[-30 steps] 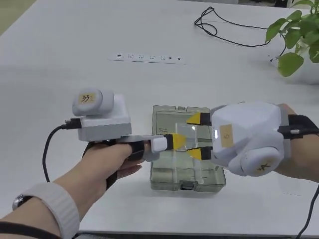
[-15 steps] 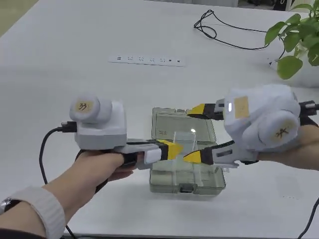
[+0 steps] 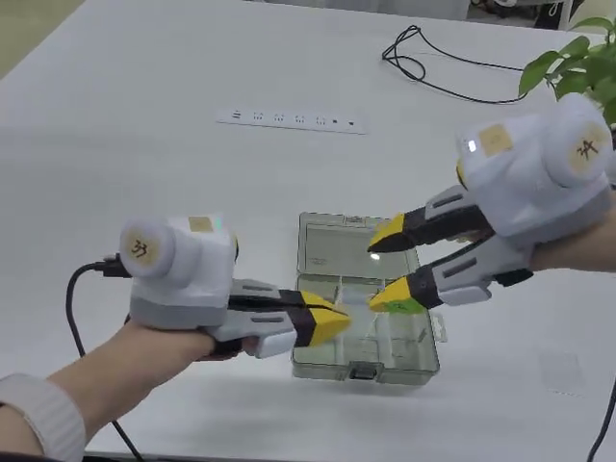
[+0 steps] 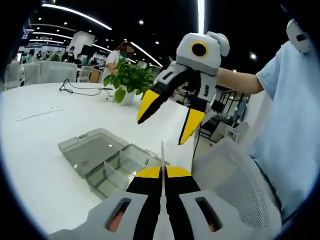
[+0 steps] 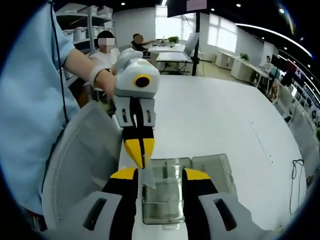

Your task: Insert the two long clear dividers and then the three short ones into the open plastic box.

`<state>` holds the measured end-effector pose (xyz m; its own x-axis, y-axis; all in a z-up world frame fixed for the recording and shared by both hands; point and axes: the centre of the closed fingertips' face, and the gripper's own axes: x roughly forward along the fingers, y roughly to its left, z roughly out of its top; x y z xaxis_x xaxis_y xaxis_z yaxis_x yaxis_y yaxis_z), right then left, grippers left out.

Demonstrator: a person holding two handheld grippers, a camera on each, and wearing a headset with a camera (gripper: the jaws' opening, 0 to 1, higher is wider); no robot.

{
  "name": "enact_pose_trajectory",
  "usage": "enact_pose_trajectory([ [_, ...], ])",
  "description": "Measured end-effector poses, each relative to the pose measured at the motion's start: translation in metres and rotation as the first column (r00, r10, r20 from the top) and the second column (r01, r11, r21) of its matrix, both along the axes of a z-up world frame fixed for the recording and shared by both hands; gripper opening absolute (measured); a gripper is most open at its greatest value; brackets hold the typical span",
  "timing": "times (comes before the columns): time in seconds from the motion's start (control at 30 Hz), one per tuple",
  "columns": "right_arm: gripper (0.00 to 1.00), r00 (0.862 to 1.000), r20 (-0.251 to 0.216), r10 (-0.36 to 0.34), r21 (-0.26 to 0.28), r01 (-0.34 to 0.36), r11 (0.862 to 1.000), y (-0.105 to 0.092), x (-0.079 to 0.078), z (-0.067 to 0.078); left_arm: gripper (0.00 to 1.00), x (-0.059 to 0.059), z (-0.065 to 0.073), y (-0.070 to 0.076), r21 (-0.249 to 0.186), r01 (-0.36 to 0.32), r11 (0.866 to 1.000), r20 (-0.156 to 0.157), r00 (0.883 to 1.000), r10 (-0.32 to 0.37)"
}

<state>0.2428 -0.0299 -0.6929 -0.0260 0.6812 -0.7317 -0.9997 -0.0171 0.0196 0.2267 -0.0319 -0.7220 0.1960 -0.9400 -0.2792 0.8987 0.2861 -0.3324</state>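
Note:
The open clear plastic box [image 3: 416,358] lies on the white table with its lid [image 3: 332,245] flat behind it, and clear dividers stand inside it. My left gripper [image 3: 332,322] hovers at the box's left front corner. It is shut on a thin clear divider [image 4: 162,156], which I see edge-on between its yellow tips [image 4: 162,172]. My right gripper [image 3: 389,266] hangs open above the box's middle with nothing in its jaws. In the right gripper view the divider [image 5: 148,178] hangs below the left gripper [image 5: 140,152], over the box [image 5: 170,202].
A white power strip [image 3: 294,119] lies further back on the table. A black cable [image 3: 433,67] and a green plant [image 3: 577,58] sit at the back right. The table's front edge runs just below the box. A mesh chair [image 5: 75,170] stands beside the person.
My right gripper has risen and drawn back to the right, away from the divider, still open. My left gripper has sunk slightly toward the box's front left, keeping the divider.

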Motion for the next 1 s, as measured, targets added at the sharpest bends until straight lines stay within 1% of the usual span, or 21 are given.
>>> enact_pose_trajectory([
  [0.03,0.34,0.999,-0.027,0.029,-0.019,-0.029,0.999,0.0,-0.006,-0.002,0.0,-0.002,0.0,-0.001,0.001,0.012,1.0,0.025,1.0,-0.012],
  [0.07,0.31,0.999,-0.032,0.04,-0.025,-0.041,0.999,0.001,-0.009,-0.002,0.0,-0.002,0.001,-0.001,-0.002,0.016,1.0,0.037,0.999,-0.016],
  [0.1,0.29,0.997,-0.042,0.059,-0.032,-0.061,0.998,0.003,-0.012,-0.002,0.0,-0.003,0.001,0.0,0.002,0.023,1.0,0.052,0.998,-0.023],
  [0.13,0.28,0.997,-0.049,0.061,-0.034,-0.063,0.997,0.004,-0.014,-0.002,0.0,-0.002,0.001,0.0,0.007,0.026,1.0,0.069,0.997,-0.027],
  [0.17,0.26,0.995,-0.073,0.075,-0.036,-0.078,0.996,0.006,-0.019,-0.002,0.0,-0.004,0.0,0.0,0.01,0.034,0.999,0.081,0.996,-0.035],
  [0.2,0.24,0.993,-0.086,0.083,-0.039,-0.086,0.996,0.006,-0.021,-0.003,0.0,-0.004,0.0,0.0,0.013,0.039,0.999,0.088,0.995,-0.04],
  [0.23,0.22,0.994,-0.082,0.079,-0.039,-0.082,0.996,0.008,-0.021,-0.004,0.0,-0.005,-0.001,0.0,0.018,0.045,0.999,0.098,0.994,-0.047],
  [0.27,0.21,0.991,-0.096,0.09,-0.052,-0.096,0.994,0.008,-0.025,-0.006,0.0,-0.006,-0.001,-0.001,0.025,0.054,0.998,0.115,0.992,-0.056],
  [0.33,0.18,0.99,-0.099,0.1,-0.059,-0.107,0.993,0.009,-0.027,-0.008,0.0,-0.008,-0.001,-0.002,0.028,0.06,0.998,0.127,0.99,-0.063],
  [0.37,0.17,0.989,-0.106,0.102,-0.064,-0.109,0.992,0.009,-0.028,-0.009,0.0,-0.008,0.0,-0.002,0.028,0.062,0.998,0.139,0.988,-0.065],
  [0.4,0.17,0.988,-0.113,0.103,-0.067,-0.111,0.992,0.008,-0.027,-0.013,0.0,-0.008,0.001,-0.002,0.027,0.065,0.998,0.153,0.986,-0.068],
  [0.43,0.16,0.988,-0.114,0.103,-0.07,-0.111,0.991,0.008,-0.028,-0.014,0.0,-0.008,0.001,-0.003,0.025,0.068,0.997,0.16,0.985,-0.071],
  [0.5,0.12,0.984,-0.138,0.112,-0.079,-0.123,0.989,0.006,-0.03,-0.015,0.0,-0.009,0.002,-0.003,0.034,0.079,0.996,0.193,0.978,-0.085],
  [0.57,0.1,0.984,-0.135,0.119,-0.084,-0.131,0.988,0.005,-0.03,-0.016,0.0,-0.011,0.001,-0.003,0.045,0.087,0.995,0.206,0.974,-0.094],
  [0.7,0.07,0.982,-0.133,0.134,-0.098,-0.147,0.984,0.003,-0.032,-0.017,0.0,-0.011,0.0,-0.002,0.049,0.088,0.995,0.215,0.972,-0.097],
  [0.77,0.04,0.983,-0.126,0.136,-0.102,-0.149,0.983,0.003,-0.032,-0.018,0.0,-0.013,0.0,-0.002,0.049,0.094,0.994,0.215,0.971,-0.102],
  [0.83,0.03,0.981,-0.126,0.146,-0.106,-0.16,0.981,0.002,-0.032,-0.019,0.0,-0.014,0.0,-0.002,0.051,0.096,0.994,0.215,0.971,-0.105],
  [0.9,0.03,0.981,-0.114,0.156,-0.111,-0.169,0.979,0.002,-0.032,-0.019,0.0,-0.013,-0.001,-0.002,0.053,0.094,0.994,0.212,0.972,-0.104],
  [0.97,0.03,0.982,-0.12,0.148,-0.12,-0.163,0.979,0.001,-0.031,-0.021,0.0,-0.014,-0.002,-0.002,0.056,0.096,0.994,0.21,0.972,-0.106],
  [1.0,0.03,0.982,-0.12,0.149,-0.122,-0.163,0.979,0.001,-0.031,-0.021,0.0,-0.014,-0.002,-0.002,0.055,0.093,0.994,0.204,0.974,-0.103],
])
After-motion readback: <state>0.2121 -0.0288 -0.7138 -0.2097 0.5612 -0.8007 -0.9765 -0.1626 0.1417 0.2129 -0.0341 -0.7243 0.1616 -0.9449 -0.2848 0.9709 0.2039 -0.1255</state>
